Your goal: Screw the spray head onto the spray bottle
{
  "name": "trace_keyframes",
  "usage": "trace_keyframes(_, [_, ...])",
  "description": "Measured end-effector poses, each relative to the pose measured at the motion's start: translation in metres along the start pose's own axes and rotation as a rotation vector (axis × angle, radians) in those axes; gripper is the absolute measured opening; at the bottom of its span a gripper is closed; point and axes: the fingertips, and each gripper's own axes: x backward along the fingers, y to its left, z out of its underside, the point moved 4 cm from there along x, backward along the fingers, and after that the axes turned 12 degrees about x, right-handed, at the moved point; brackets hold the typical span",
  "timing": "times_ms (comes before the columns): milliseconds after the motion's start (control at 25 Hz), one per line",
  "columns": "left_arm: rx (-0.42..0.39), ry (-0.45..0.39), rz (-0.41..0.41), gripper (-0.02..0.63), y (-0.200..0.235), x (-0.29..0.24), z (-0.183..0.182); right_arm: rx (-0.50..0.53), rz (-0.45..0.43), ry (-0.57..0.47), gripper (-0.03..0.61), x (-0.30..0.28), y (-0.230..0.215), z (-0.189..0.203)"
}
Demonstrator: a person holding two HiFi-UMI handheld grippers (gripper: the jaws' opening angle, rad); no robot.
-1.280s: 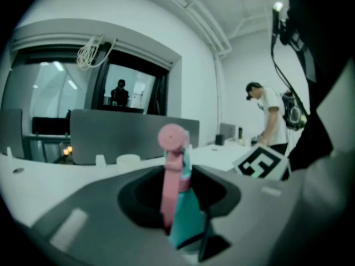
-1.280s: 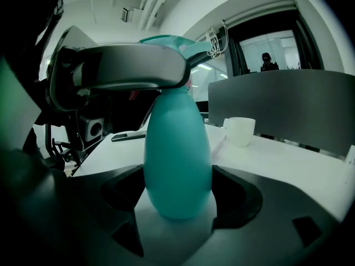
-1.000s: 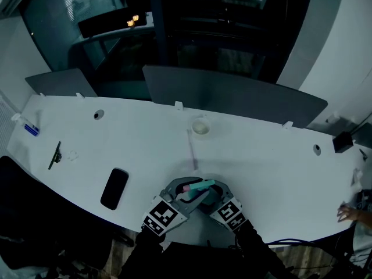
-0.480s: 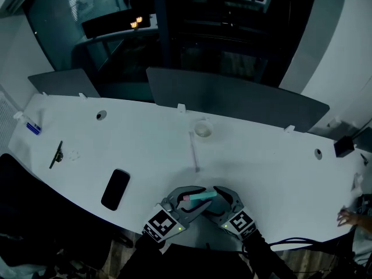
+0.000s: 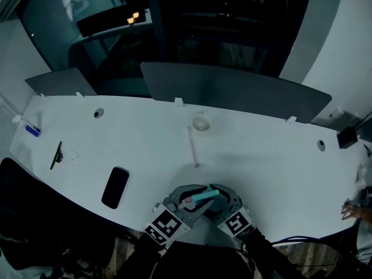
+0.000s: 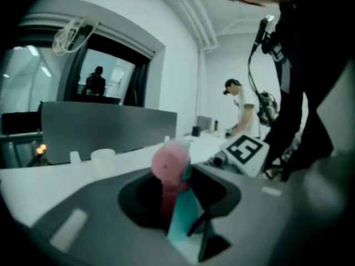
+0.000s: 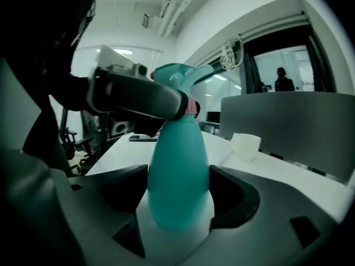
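At the table's front edge, both grippers meet over a teal spray bottle (image 5: 204, 196). The right gripper (image 7: 178, 204) is shut on the bottle's (image 7: 178, 170) wide body, which stands upright between its jaws. The teal spray head (image 7: 180, 73) with a pink collar sits on the bottle's neck. Across that neck lies a finger (image 7: 138, 98) of the left gripper. In the left gripper view, the left gripper (image 6: 177, 198) is shut on the spray head (image 6: 171, 168), pink part uppermost, teal trigger below. In the head view, the left gripper (image 5: 185, 199) and right gripper (image 5: 220, 200) nearly touch.
A black phone (image 5: 115, 187) lies left of the grippers. A white cup (image 5: 201, 122) and a thin rod (image 5: 193, 147) lie farther back, before a grey divider (image 5: 232, 95). A dark pen (image 5: 56, 154) and a blue item (image 5: 32, 131) lie far left. Someone's hand (image 5: 353, 211) rests at the right edge.
The two grippers stay together on the bottle and spray head. The right one has lifted a little and rolled slightly; the bottle's tilt has shifted with it.
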Motion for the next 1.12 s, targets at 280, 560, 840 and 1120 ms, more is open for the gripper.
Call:
trace_keyframes(280, [-0.133, 0.288, 0.253, 0.138, -0.005, -0.004, -0.004, 0.167, -0.434, -0.051, 0.357, 0.004, -0.002, 0.006])
trace_keyframes(560, [-0.026, -0.009, 0.071, 0.164, -0.002, -0.003, -0.011, 0.023, -0.206, -0.091, 0.357, 0.002, -0.004, 0.010])
trace_keyframes(840, [0.073, -0.248, -0.052, 0.228, -0.002, 0.006, -0.025, -0.028, -0.190, -0.099, 0.357, 0.001, -0.004, 0.012])
trace_keyframes(1120, [-0.033, -0.060, 0.056, 0.109, -0.004, 0.001, -0.020, -0.022, -0.191, -0.095, 0.357, 0.001, -0.003, 0.013])
